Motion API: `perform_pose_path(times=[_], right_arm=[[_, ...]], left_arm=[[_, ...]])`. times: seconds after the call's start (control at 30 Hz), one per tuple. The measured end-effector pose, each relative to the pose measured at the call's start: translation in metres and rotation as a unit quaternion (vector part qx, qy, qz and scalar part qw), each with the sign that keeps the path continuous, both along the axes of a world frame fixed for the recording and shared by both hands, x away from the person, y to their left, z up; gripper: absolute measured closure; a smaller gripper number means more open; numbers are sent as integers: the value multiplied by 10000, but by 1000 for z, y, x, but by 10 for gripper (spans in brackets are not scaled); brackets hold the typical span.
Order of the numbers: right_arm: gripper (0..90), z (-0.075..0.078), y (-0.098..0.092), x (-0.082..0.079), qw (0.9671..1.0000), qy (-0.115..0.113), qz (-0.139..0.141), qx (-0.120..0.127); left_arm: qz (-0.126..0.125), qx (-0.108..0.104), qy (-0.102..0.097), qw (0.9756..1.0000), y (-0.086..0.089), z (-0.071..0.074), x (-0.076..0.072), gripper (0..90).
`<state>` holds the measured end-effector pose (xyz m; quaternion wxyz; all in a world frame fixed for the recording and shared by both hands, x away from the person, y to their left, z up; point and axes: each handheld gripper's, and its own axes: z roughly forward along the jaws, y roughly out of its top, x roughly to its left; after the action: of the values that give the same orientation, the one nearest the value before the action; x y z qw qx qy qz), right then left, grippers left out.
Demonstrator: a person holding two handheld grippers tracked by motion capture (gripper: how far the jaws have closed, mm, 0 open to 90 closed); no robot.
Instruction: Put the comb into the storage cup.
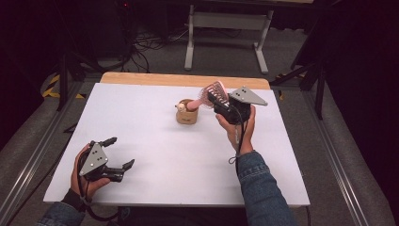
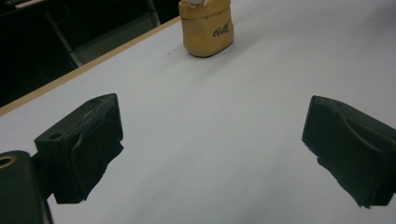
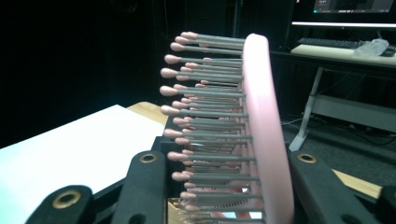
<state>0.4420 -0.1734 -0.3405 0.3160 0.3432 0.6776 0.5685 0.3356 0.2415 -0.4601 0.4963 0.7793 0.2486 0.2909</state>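
Note:
A pink hairbrush (image 1: 210, 91) with grey, pink-tipped bristles is tilted over the table's far middle. My right gripper (image 1: 217, 101) is shut on its head. The handle slants down to the mouth of a tan cup (image 1: 187, 116), which also holds a small white thing. In the right gripper view the hairbrush (image 3: 264, 121) stands edge-on between the jaws of my right gripper (image 3: 229, 186), bristles pointing left. My left gripper (image 1: 120, 153) rests near the front left corner, open and holding nothing. In the left gripper view my left gripper (image 2: 210, 149) faces the tan cup (image 2: 207, 30) across bare table.
A white board (image 1: 155, 141) covers the table, with a wooden strip (image 1: 183, 80) along its far edge. Beyond it stand a grey desk frame (image 1: 226, 33) and cables on a dark floor. Metal rails run along both sides.

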Motion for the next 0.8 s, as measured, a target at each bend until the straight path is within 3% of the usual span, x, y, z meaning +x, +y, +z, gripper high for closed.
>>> perform_pose_path(times=[0.8], right_arm=[[633,-31,16,13,9988,434,-101,210]], left_arm=[[-59,40,6,10000,-2,-1,0,60]])
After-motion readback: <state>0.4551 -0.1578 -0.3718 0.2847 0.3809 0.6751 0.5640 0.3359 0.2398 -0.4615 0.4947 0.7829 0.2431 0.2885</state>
